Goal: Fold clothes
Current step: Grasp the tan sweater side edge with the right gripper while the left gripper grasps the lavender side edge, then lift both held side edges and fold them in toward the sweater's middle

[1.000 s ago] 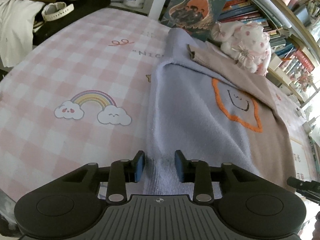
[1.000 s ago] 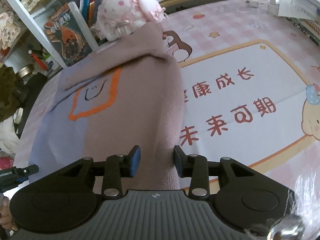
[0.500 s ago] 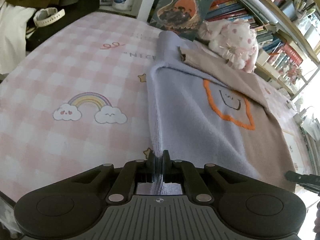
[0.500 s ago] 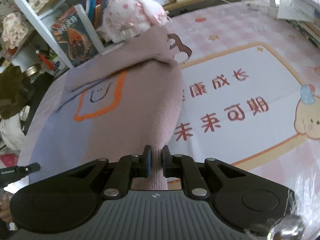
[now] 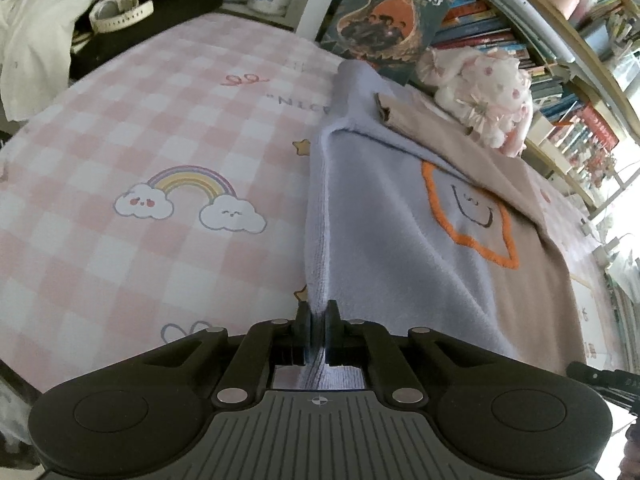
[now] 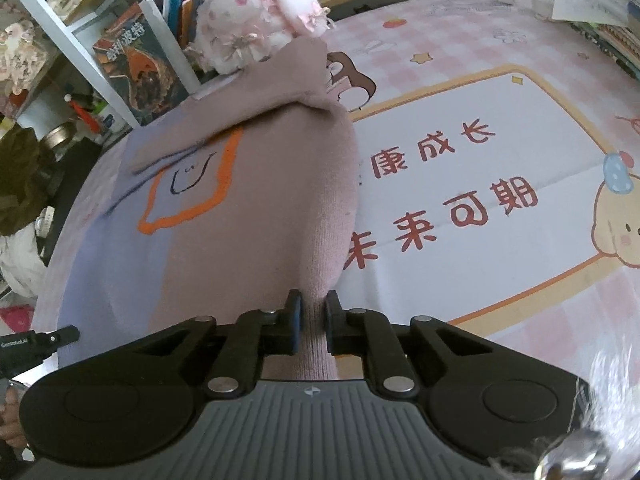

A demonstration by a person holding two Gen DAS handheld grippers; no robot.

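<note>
A two-tone sweater [image 5: 404, 216] lies lengthwise on the pink checked sheet, lavender on its left half and dusty pink [image 6: 276, 184] on its right, with an orange outlined smiley patch in the middle. Both sleeves are folded in over the body. My left gripper [image 5: 318, 318] is shut on the lavender near hem corner. My right gripper [image 6: 311, 312] is shut on the pink near hem corner. The hem cloth rises slightly into each pair of pads.
A white and pink plush toy [image 5: 484, 100] sits just beyond the sweater's collar, against bookshelves and a dark book [image 5: 392, 12]. The bed sheet [image 5: 132, 152] spreads left with a rainbow print; a white printed panel [image 6: 492, 184] lies to the right.
Both grippers went from open, straddling the sweater's near hem, to shut on it. The hands barely moved and the sweater's near edge is drawn up a little.
</note>
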